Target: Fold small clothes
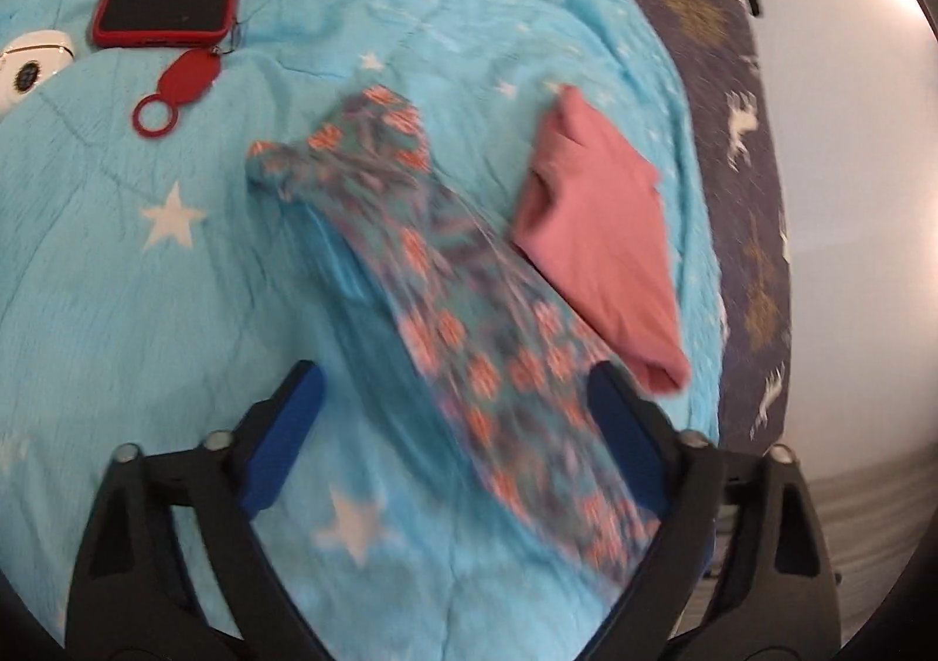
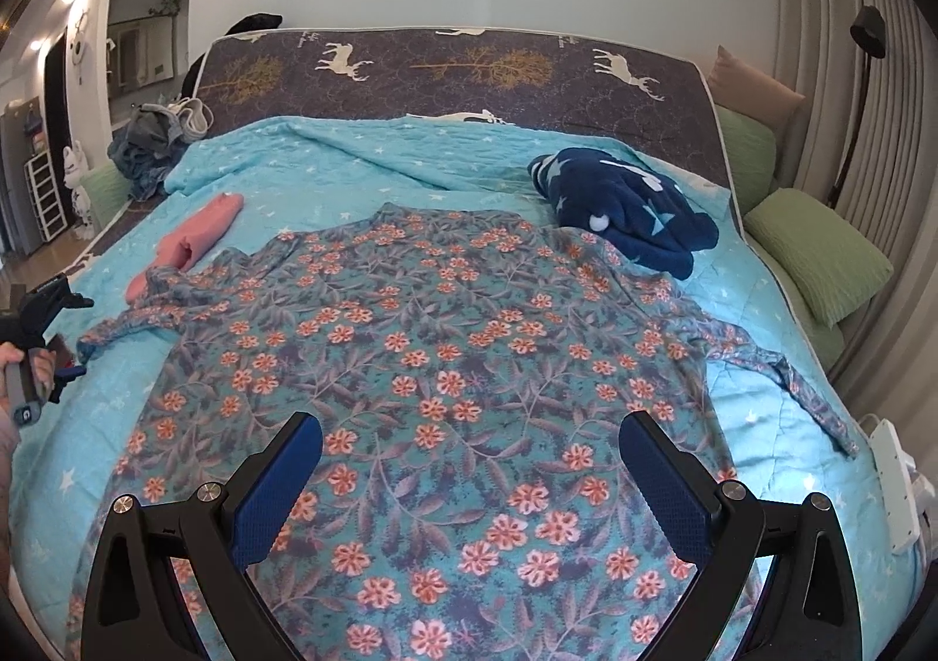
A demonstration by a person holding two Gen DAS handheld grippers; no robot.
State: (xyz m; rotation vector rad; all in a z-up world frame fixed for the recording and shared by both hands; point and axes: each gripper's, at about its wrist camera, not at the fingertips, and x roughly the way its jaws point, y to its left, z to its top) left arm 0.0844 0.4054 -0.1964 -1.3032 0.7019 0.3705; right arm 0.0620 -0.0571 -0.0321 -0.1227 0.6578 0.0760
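one floral garment flat, sleeves out sideways across quilt

The left wrist camera rides just behind the left gripper, tilted down and close over the bed's turquoise quilt, looking along a sleeve of the floral garment toward the folded pink cloth; its picture is smeared. The right wrist camera sits behind the right gripper, farther back and less steep, facing the whole bed up to the patterned mattress against the wall. Both views share the quilt, the floral garment and the pink cloth; the right view also catches the left gripper at its left edge.
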